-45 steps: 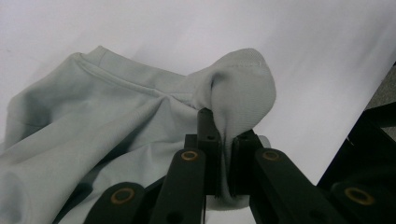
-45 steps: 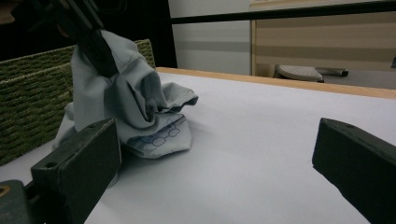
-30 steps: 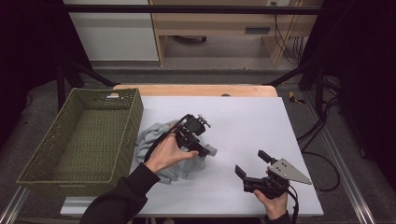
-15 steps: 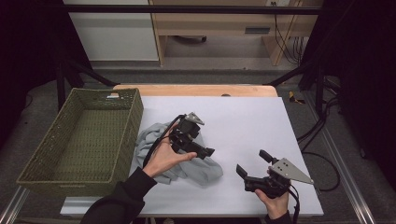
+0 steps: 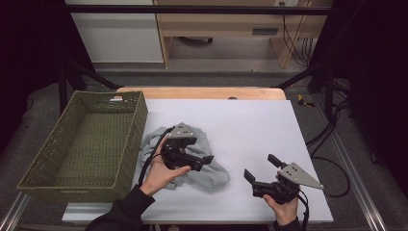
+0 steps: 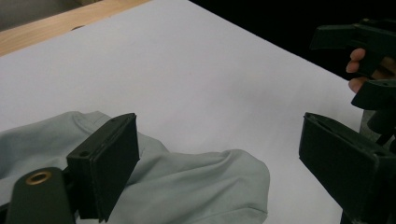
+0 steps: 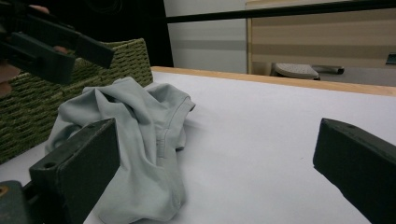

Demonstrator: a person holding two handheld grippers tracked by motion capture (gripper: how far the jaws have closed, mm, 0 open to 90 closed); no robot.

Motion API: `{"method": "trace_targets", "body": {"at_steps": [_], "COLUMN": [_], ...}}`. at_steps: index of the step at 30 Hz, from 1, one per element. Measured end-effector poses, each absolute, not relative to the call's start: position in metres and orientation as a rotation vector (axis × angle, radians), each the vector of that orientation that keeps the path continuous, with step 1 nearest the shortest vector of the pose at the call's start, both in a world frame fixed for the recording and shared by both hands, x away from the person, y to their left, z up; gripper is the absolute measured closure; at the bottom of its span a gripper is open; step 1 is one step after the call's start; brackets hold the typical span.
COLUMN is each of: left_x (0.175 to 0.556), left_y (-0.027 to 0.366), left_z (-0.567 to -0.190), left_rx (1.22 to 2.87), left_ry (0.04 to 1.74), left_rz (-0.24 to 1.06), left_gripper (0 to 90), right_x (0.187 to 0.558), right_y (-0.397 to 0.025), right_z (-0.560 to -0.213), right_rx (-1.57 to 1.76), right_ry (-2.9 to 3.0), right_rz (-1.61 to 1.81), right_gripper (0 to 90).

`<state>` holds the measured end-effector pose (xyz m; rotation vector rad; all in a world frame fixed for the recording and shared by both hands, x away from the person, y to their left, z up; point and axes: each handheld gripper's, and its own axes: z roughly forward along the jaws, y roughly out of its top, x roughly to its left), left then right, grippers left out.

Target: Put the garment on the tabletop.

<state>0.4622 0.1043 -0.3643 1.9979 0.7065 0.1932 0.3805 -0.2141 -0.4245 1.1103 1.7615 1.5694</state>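
Your left gripper (image 5: 204, 161) hovers over the crumpled pale grey-green garment (image 5: 211, 173), its jaws spread wide and holding nothing; the left gripper view shows the cloth lying just under them. The garment sits in a heap on the white tabletop (image 5: 250, 125), just beside the green wicker basket (image 5: 82, 144), which has nothing in it. Your right gripper (image 5: 260, 175) waits well apart near the table's front edge, jaws equally wide and empty. As I read it, nothing is grasped yet: the pick-up and whatever follows remain.

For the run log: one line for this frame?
left gripper: open, over grey garment | right gripper: open, apart | basket: left of garment
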Motion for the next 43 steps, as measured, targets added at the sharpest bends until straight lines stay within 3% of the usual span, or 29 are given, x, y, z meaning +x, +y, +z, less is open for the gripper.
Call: {"method": "trace_targets", "body": {"at_steps": [28, 43], "left_x": [0.414, 0.404], "left_y": [0.188, 0.205], "left_z": [-0.395, -0.400], "left_rx": [1.790, 1.735], "left_ry": [0.769, 0.794], "left_rz": [0.291, 0.337], "left_gripper": [9.8, 7.5], "right_x": [0.380, 0.380], "right_y": [-0.213, -0.216], "right_z": [-0.426, -0.426], "right_rx": [1.094, 1.099], "right_ry": [1.791, 1.790], "right_rz": [1.555, 1.563], "right_gripper": [0.6, 0.7]}}
